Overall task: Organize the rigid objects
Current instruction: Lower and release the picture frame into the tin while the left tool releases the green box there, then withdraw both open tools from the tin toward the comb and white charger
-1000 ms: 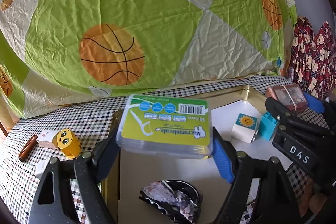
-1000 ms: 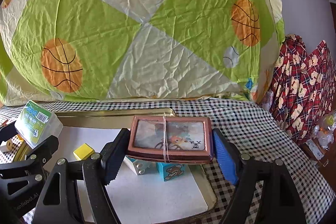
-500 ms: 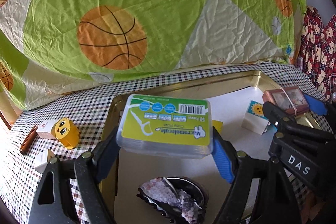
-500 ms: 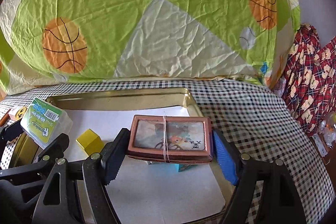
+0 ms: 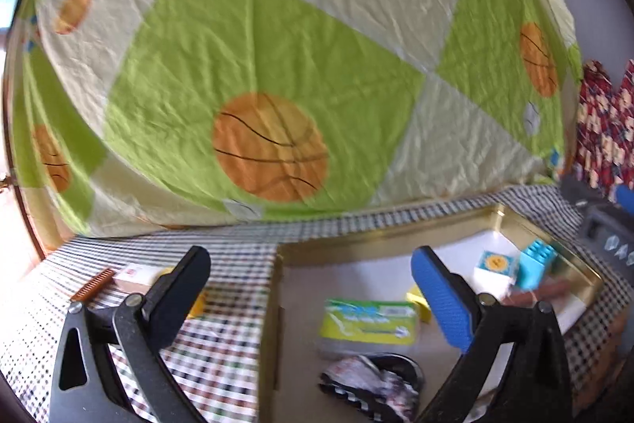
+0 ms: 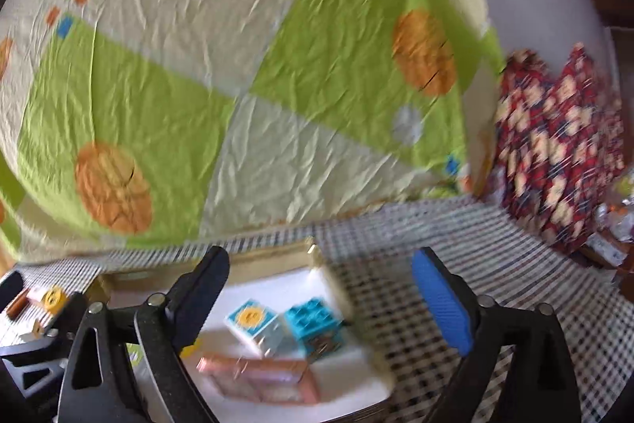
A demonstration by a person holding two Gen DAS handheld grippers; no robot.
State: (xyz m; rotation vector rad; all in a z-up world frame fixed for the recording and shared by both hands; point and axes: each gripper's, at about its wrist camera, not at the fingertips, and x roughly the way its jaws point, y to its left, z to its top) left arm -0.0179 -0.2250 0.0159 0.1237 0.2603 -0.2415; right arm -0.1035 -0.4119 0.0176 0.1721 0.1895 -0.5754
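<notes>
Both grippers, left (image 5: 311, 290) and right (image 6: 321, 294), have just opened wide, holding nothing; the green floss box (image 5: 370, 320) and pink framed card (image 6: 257, 377) lie in the gold tray (image 5: 380, 238); lift straight away

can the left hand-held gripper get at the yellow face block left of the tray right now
Probably yes. The left hand-held gripper is open and empty, and the yellow face block sits on the checked cloth outside the gold tray, with nothing over it.
</notes>
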